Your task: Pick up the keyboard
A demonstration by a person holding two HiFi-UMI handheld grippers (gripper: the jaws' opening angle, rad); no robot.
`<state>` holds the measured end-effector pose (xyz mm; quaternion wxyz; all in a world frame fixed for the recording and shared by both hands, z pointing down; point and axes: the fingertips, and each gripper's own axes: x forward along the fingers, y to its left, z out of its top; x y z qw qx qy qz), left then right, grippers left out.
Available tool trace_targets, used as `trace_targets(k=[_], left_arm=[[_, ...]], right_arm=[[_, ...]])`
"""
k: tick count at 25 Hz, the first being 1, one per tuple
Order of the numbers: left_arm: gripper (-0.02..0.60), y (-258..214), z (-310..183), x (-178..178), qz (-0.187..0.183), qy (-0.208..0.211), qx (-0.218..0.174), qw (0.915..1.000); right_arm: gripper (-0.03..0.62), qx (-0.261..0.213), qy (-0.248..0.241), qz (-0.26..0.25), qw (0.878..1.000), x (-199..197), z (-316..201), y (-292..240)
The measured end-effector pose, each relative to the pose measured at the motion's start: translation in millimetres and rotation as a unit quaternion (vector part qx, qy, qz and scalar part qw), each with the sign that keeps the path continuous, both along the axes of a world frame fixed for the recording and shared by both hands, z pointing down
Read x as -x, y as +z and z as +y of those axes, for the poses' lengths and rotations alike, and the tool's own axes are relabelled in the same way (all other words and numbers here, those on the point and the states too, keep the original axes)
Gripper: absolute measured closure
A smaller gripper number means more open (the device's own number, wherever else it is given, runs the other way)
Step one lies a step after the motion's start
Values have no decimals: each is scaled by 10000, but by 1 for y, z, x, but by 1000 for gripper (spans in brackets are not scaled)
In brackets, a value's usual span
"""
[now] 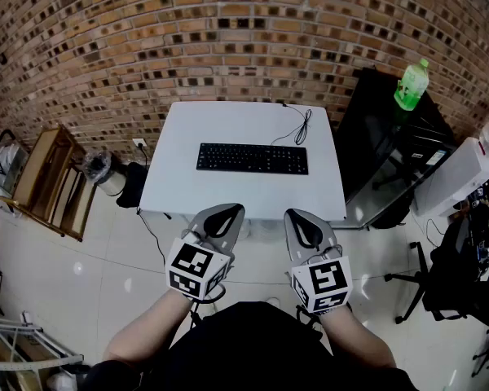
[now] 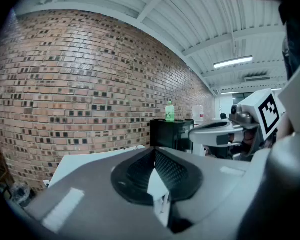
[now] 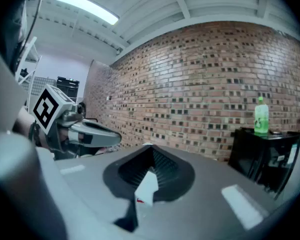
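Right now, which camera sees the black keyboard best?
The head view: it looks down on the whole keyboard, lying flat on the white table. The left gripper view catches only a strip of that table, and the right gripper view mostly brick wall; neither shows the keyboard.

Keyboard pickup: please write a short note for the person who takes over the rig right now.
Left gripper: shut, empty, at the near edge of the white table.
Right gripper: shut, empty, beside the left one.
Keyboard: lies flat mid-table, its cable running towards the far edge.
Done: nothing; keyboard untouched.
Left: probably open the jaws, reach forward, grip the keyboard and lift it.
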<state>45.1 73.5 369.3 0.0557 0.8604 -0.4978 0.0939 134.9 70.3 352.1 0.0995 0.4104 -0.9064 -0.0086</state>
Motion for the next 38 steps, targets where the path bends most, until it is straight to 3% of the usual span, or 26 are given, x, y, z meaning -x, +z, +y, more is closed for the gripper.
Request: trace_targets(k=[9, 20, 28, 38], left_arm=[[576, 9, -11, -33, 121, -194, 114, 9997], [568, 14, -28, -38, 197, -484, 260, 9983], [504, 32, -65, -6, 480, -511, 629, 9956], [437, 72, -150, 73, 938, -656, 1410, 9834]], right_arm=[[592, 35, -313, -84, 9995, -26, -10, 3], [592, 68, -664, -59, 9978, -28, -21, 5], [592, 247, -585, -37, 9980, -8, -52, 18], [592, 547, -259, 3, 9982, 42, -122, 34]])
